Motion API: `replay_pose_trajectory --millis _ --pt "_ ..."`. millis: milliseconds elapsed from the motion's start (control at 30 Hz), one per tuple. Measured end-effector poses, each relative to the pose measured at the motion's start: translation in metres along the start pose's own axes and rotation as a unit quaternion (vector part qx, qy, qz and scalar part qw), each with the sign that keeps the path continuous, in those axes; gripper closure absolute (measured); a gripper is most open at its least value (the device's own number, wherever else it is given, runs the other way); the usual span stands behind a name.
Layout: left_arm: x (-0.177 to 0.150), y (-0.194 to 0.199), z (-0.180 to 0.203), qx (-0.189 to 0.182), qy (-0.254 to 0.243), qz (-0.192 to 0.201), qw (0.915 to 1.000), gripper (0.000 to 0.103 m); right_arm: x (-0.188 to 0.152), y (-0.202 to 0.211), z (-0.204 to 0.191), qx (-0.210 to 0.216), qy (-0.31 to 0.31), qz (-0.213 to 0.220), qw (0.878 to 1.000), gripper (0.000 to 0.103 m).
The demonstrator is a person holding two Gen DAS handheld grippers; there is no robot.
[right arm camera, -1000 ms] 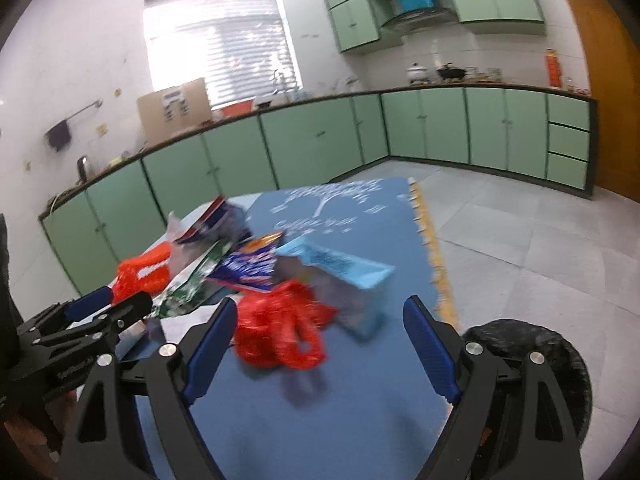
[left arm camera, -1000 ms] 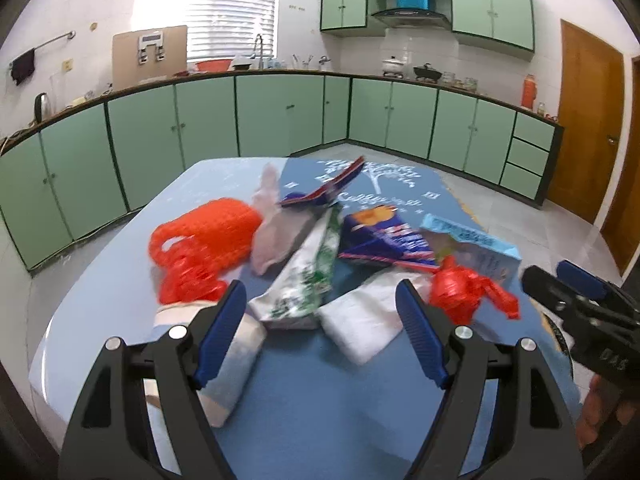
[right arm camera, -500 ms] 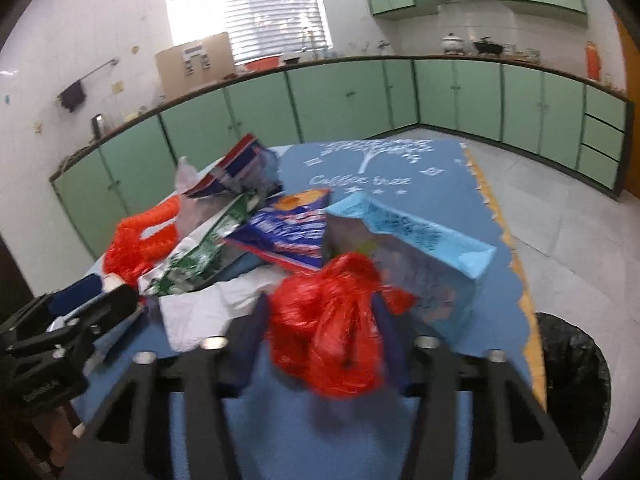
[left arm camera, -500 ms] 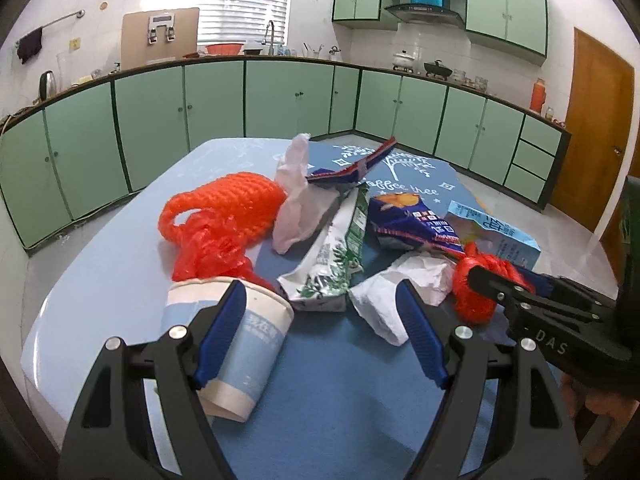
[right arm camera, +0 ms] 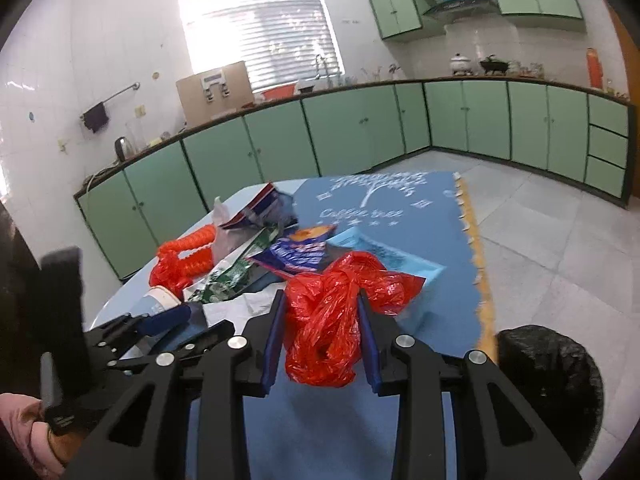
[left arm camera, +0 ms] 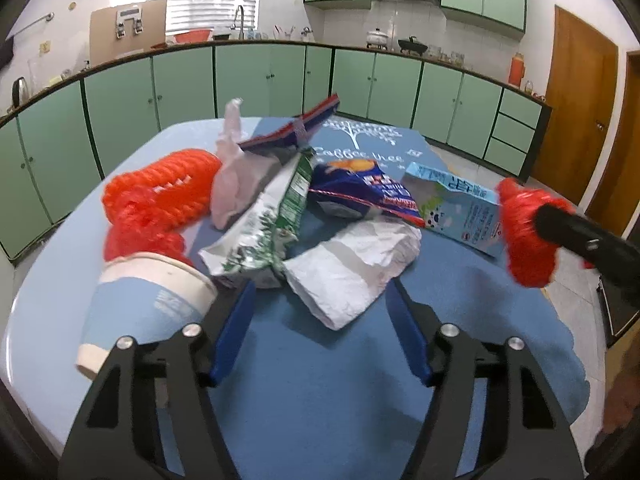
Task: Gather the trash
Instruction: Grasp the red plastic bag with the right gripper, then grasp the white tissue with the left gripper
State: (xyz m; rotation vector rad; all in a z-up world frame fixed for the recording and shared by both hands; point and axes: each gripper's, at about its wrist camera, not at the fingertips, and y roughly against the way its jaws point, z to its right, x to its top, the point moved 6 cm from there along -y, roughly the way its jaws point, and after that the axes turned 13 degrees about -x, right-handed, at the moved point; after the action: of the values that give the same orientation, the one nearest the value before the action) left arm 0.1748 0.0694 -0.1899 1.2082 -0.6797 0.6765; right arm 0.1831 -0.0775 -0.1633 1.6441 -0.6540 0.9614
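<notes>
My right gripper (right arm camera: 322, 308) is shut on a crumpled red plastic bag (right arm camera: 336, 320) and holds it above the blue table; the bag also shows at the right of the left wrist view (left arm camera: 524, 236). My left gripper (left arm camera: 320, 304) is open and empty, just short of a white crumpled paper (left arm camera: 352, 268). A blue and white paper cup (left arm camera: 148, 308) lies on its side by the left finger. A pile of trash lies beyond: an orange foam net (left arm camera: 160, 196), a green and white wrapper (left arm camera: 272, 224), a blue snack bag (left arm camera: 360, 192), a light blue carton (left arm camera: 456, 208).
A black-lined trash bin (right arm camera: 552, 384) stands on the floor right of the table (right arm camera: 400, 208). Green kitchen cabinets (left arm camera: 260, 80) run along the far walls. A brown door (left arm camera: 580, 112) is at the right.
My right gripper has closed on the red bag and lifted it off the table, up and to the right. My left gripper has come closer to the white paper and stays open.
</notes>
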Motion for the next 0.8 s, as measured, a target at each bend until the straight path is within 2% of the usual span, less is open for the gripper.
replay_pose_trajectory --millis 233,300,400,500,800 --pt "-0.005 -0.022 0.01 -0.01 0.01 -0.027 0.9995 0.067 -0.001 0.009 0.021 -0.025 -0.014 0.005 1.0 0.069" --pt "-0.005 -0.024 0.009 -0.004 0.009 -0.028 0.9996 0.08 -0.002 0.008 0.024 -0.028 -0.016 0.004 0.999 0.069" --pt "-0.005 -0.022 0.006 0.003 0.014 -0.025 0.9996 0.094 -0.002 0.008 0.026 -0.031 -0.018 0.004 0.999 0.069" --pt "-0.001 -0.015 0.005 0.005 0.014 -0.017 0.9997 0.101 -0.003 0.01 0.027 -0.034 -0.018 0.007 0.999 0.069" --pt "0.019 0.031 0.021 0.006 -0.013 0.041 0.999 0.102 -0.001 0.025 0.045 -0.058 -0.03 0.02 0.998 0.069"
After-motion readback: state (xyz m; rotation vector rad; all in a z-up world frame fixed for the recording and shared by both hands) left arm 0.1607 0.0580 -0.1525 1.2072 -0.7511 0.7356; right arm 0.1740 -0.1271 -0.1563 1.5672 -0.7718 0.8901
